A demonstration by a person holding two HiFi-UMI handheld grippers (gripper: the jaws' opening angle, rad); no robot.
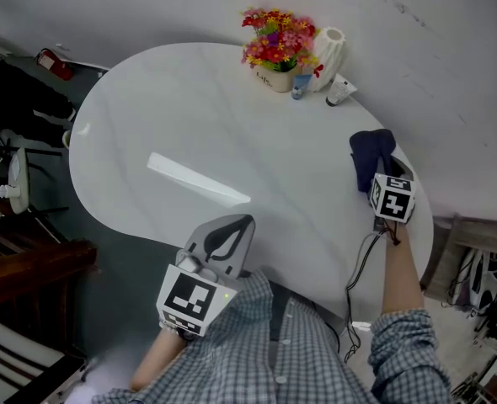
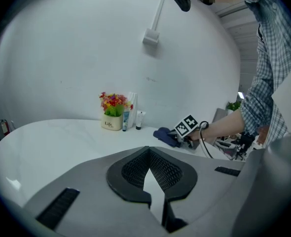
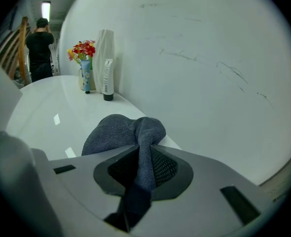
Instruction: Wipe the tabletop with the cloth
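Observation:
A dark blue cloth [image 1: 371, 152] lies bunched near the right edge of the white oval tabletop [image 1: 189, 116]. My right gripper [image 1: 378, 172] is shut on it; in the right gripper view a fold of the cloth [image 3: 121, 135] runs up between the jaws of that gripper [image 3: 144, 152] and spreads onto the table ahead. My left gripper [image 1: 244, 223] hovers over the table's near edge, shut with nothing in it. The left gripper view has its jaws [image 2: 146, 151] meeting at the tips, and the cloth [image 2: 165, 135] far off to the right.
At the table's far side stand a pot of red and yellow flowers [image 1: 278, 49], a white vase [image 1: 328, 47], a small blue bottle [image 1: 299, 87] and a white tube [image 1: 339, 91]. Dark wooden furniture [image 1: 29, 268] sits left of the table. A person [image 3: 38, 43] stands in the background.

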